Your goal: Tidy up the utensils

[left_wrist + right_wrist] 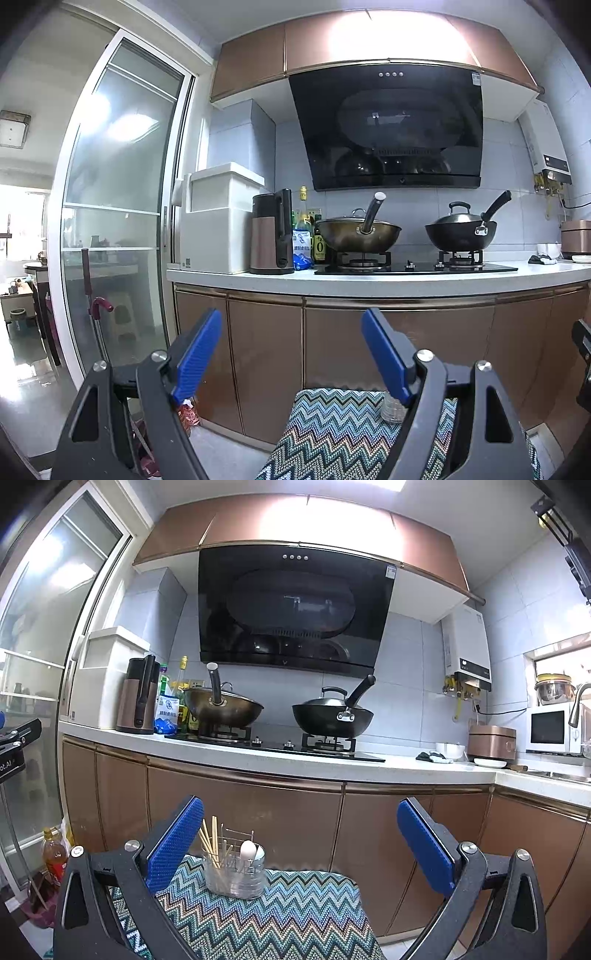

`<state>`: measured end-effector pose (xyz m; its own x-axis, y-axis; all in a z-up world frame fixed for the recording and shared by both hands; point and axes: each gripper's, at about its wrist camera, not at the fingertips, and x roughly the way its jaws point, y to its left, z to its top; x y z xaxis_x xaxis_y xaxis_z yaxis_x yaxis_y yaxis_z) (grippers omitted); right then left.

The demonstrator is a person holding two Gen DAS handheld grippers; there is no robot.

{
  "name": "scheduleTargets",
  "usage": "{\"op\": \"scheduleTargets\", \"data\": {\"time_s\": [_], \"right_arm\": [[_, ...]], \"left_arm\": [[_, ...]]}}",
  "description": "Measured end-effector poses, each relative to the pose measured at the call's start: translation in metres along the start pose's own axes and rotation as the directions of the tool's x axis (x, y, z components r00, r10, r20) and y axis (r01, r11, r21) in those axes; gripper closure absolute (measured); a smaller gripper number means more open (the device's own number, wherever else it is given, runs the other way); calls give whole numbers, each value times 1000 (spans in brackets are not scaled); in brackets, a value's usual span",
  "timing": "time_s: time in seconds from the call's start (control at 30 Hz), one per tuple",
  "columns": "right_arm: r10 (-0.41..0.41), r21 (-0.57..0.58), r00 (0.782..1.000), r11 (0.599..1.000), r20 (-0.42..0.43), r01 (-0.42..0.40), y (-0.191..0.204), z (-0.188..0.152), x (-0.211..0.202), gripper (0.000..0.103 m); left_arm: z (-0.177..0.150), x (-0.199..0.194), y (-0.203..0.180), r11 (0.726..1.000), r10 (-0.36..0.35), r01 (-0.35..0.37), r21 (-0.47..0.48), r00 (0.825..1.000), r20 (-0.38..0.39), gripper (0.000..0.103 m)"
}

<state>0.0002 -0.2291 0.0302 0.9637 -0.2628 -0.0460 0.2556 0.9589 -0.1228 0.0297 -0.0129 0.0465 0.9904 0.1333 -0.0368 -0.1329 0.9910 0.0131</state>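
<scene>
A clear glass utensil holder (234, 872) stands on a zigzag-patterned cloth surface (295, 915). It holds several wooden chopsticks (211, 836) and a white spoon (248, 849). My right gripper (300, 843) is open and empty, raised behind the holder, with the holder just right of its left finger. My left gripper (291, 354) is open and empty above the same cloth (340, 424). Part of the glass holder (391, 408) shows behind the left gripper's right finger.
Brown lower cabinets (240, 812) stand close behind the cloth surface. On the white counter (332, 766) are a gas hob with two woks (221, 709), a kettle (138, 698), bottles and a rice cooker (491, 744). A glass sliding door (118, 192) is at left. Bottles (53, 856) stand on the floor.
</scene>
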Motion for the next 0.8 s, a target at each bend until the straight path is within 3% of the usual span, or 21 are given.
{"op": "scheduleTargets", "data": {"time_s": [0.8], "right_arm": [[-6, -1, 1000, 1000, -5, 6, -1, 0, -1, 0]], "left_arm": [[2, -3, -2, 1000, -20, 20, 8, 1000, -2, 25]]}}
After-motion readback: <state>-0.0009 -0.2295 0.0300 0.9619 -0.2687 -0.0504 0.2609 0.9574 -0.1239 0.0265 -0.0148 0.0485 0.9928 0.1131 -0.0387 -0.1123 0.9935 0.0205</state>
